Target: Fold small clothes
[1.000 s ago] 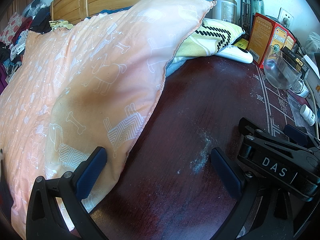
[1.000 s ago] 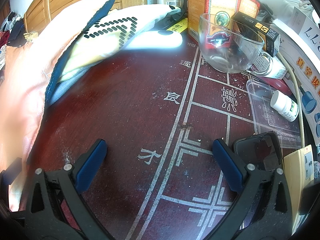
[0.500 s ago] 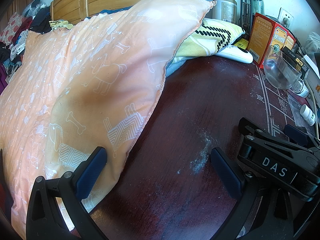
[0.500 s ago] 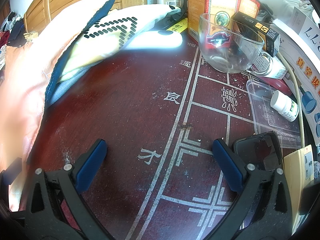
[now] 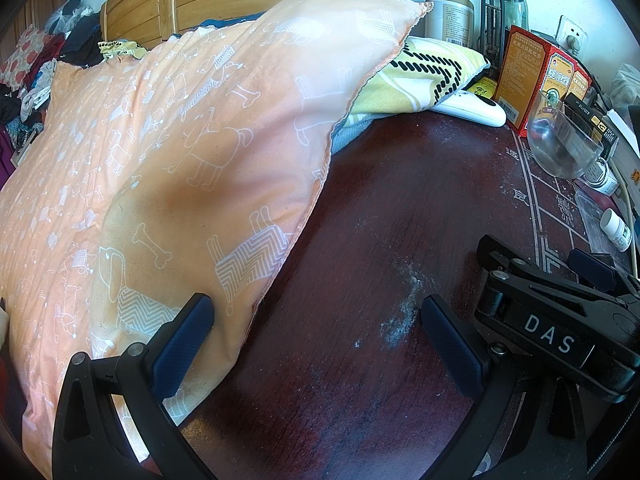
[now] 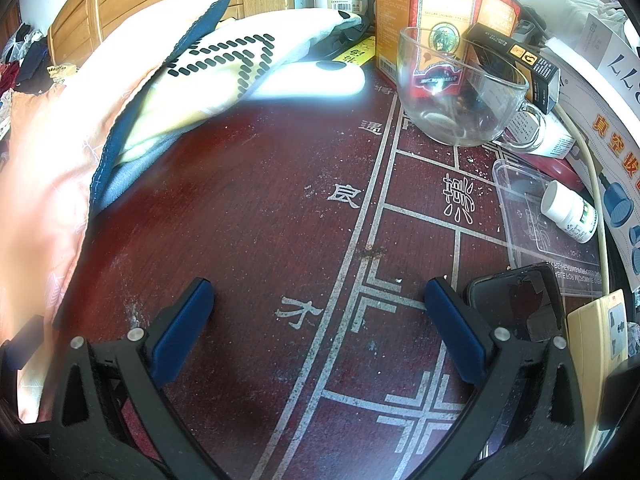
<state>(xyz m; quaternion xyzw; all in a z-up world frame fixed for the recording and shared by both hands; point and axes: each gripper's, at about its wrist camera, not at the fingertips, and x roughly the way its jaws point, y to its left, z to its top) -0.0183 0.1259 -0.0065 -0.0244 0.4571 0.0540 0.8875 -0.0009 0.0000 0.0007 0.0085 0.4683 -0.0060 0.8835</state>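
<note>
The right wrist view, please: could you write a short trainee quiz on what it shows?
1. True or false: the right gripper holds cloth.
2. The pill bottle lies on: A) the phone B) the clear lid C) the glass cup
3. Fill in: the orange pillow lies to the ____ of the table.

Key: 1. False, it is open over bare table. 2. B. 3. Left.
</note>
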